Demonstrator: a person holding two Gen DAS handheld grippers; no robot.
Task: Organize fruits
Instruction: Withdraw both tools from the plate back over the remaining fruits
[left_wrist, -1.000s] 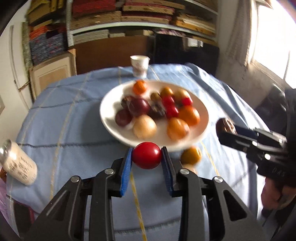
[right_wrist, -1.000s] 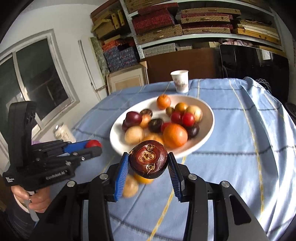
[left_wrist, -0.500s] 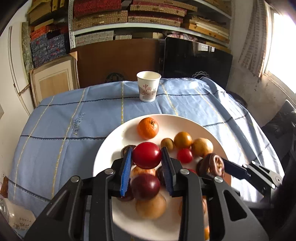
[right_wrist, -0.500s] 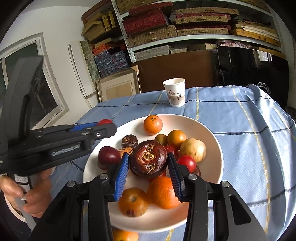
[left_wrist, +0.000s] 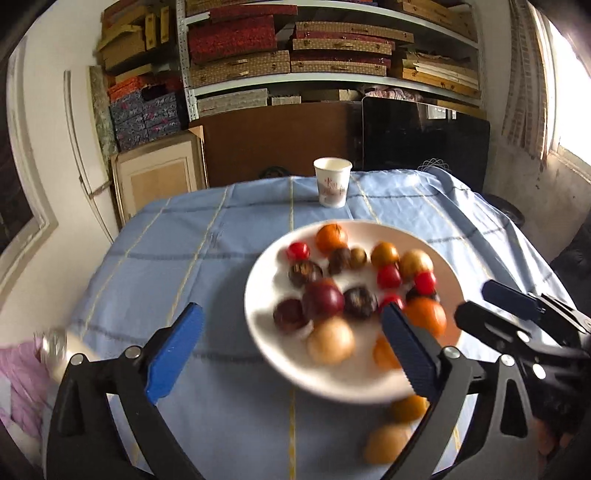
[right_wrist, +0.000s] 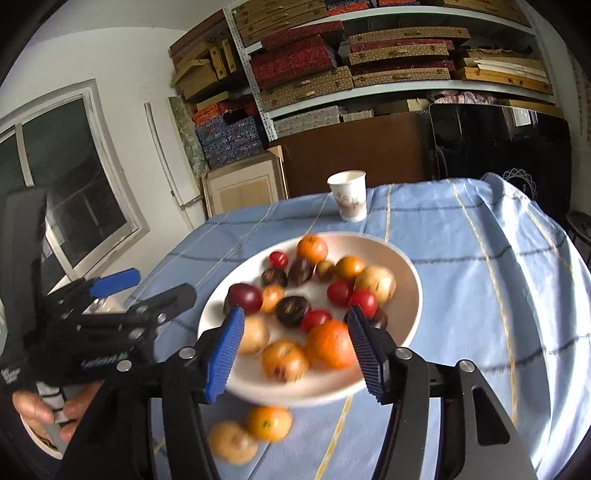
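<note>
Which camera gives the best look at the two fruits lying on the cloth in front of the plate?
The right wrist view: the orange fruit and the pale fruit both show whole, just in front of the plate. In the left wrist view they are blurrier, and the open left tool partly covers them.

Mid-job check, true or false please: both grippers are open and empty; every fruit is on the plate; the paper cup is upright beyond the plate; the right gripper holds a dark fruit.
1. Both the left gripper and the right gripper are open and empty. True.
2. Every fruit is on the white plate. False: an orange fruit and a tan fruit lie on the blue tablecloth beside it.
3. The paper cup stands upright beyond the plate. True.
4. The right gripper holds a dark fruit. False: nothing sits between its fingers.
</note>
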